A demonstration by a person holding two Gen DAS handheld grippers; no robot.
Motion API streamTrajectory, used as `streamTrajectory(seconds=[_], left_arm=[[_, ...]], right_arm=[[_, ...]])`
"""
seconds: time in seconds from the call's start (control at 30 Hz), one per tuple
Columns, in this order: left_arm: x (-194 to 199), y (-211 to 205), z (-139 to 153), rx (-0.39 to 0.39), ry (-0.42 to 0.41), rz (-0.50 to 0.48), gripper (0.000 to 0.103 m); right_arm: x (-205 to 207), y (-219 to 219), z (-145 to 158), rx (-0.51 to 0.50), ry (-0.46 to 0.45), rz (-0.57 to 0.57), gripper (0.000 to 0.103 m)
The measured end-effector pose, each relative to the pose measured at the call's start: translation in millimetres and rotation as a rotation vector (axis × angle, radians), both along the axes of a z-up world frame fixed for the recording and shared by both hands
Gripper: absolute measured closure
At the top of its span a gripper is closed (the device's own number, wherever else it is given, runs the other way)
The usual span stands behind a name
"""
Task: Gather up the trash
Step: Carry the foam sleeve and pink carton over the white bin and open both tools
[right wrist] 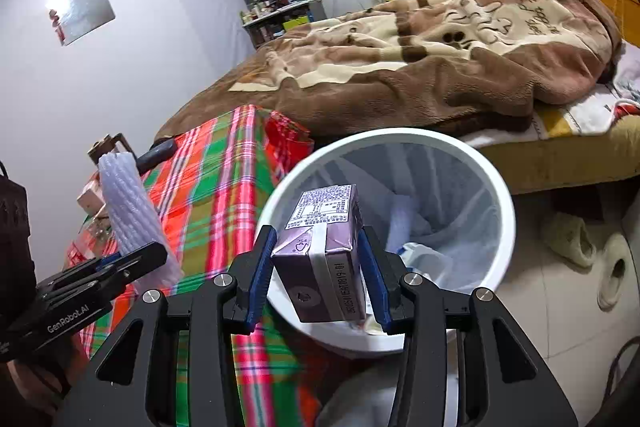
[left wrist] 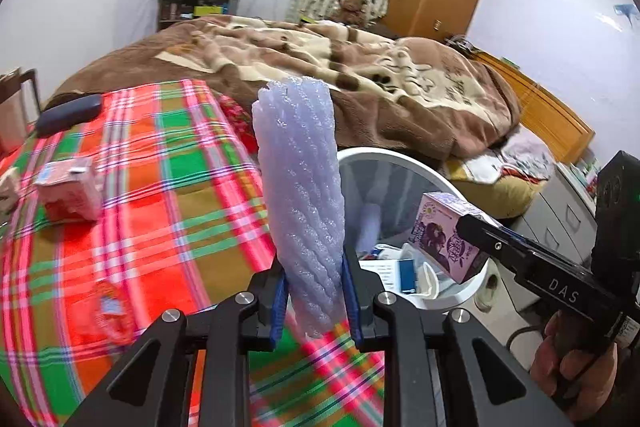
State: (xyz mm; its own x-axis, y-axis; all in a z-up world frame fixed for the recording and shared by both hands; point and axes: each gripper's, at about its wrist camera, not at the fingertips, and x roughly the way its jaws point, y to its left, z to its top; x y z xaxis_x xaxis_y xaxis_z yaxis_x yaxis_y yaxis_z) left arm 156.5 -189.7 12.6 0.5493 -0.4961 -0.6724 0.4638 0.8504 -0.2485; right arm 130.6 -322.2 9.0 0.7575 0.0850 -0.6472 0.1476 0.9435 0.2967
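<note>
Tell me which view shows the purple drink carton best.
The right wrist view: the purple drink carton fills the centre, clamped in the right gripper above the white bin. The left wrist view shows it sideways, partly covered.

The left gripper (left wrist: 314,301) was clamped, its blue pads (left wrist: 280,307) pressing both sides of what it held, and it pointed forward and downward. The right gripper (right wrist: 318,273) was likewise closed on its load, jaws set wider, tilted downward too. A hand (left wrist: 572,359) gripped the right gripper's handle from below. The two grippers were side by side, near each other but apart.
</note>
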Motion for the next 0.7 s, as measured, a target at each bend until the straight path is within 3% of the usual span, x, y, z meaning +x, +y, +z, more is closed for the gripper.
streamTrajectory(seconds=[0.5, 0.6, 0.67, 0.7], left_arm=[[25.3, -64.3, -34.8, 0.024, 0.082, -0.138, 0.077], [29.2, -65.8, -37.4, 0.013, 0.093, -0.142, 0.065], [31.0, -65.6, -37.0, 0.000, 0.089, -0.138, 0.047], [31.3, -65.2, -36.9, -0.007, 0.086, -0.136, 0.047]], right_arm=[[-1.4, -30.2, -22.9, 0.037, 0.089, -0.047, 0.058], [-0.4, -32.5, -25.0, 0.037, 0.100, -0.056, 0.058], [-0.9, -32.3, -24.2, 0.030, 0.094, -0.063, 0.058], [-1.1, -32.7, -24.1, 0.031, 0.091, -0.065, 0.058]])
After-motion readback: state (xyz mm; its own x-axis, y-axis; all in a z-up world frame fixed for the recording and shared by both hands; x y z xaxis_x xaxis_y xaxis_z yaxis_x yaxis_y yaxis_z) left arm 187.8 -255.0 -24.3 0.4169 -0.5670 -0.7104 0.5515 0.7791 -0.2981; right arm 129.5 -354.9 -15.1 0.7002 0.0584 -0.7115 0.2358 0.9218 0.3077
